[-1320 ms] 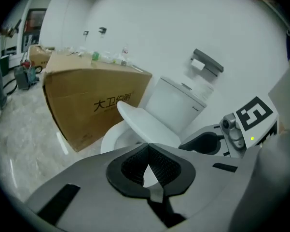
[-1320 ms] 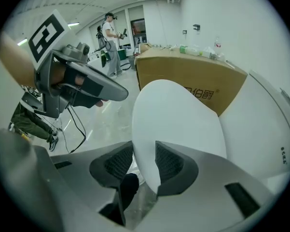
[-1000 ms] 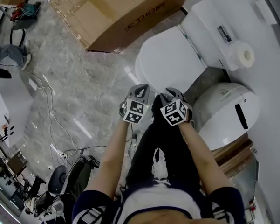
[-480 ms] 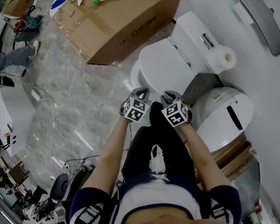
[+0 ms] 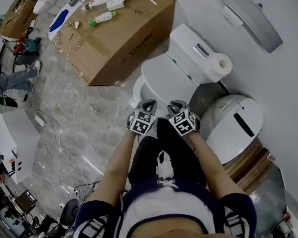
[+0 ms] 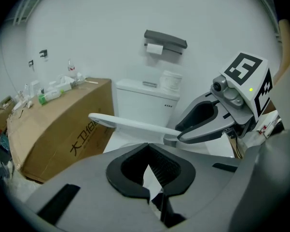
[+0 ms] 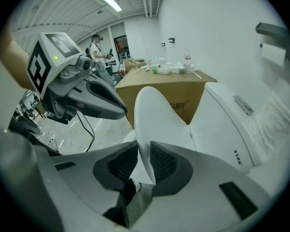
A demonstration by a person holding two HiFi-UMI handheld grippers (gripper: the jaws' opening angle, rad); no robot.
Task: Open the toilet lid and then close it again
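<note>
Head view, looking steeply down. The grey marbled floor [image 5: 84, 108] fills the left side, with loose cables trailing across it. A long cardboard box [image 5: 121, 41] lies against the wall, just beside the toilet, with small bottles and tubes scattered on its top. The white toilet tank [image 5: 191, 46] stands against the wall. On the toilet's other side is a white domed bin [image 5: 233, 125].

The toilet lid [image 5: 163, 78] is partly raised. In the left gripper view its front edge is lifted clear of the bowl below, and it slopes down toward the tank.

The right gripper [image 7: 144, 146] has the lid's front rim between its ribbed pads. Its jaws have just been closing and now stand narrow, pressed on the rim.

The left gripper [image 6: 148, 151] hangs just beside it. Its jaws are closed together with nothing between them.

A toilet paper roll [image 5: 221, 63] sits on the tank top. Above it, a grey paper holder [image 5: 251, 18] is fixed to the wall.
</note>
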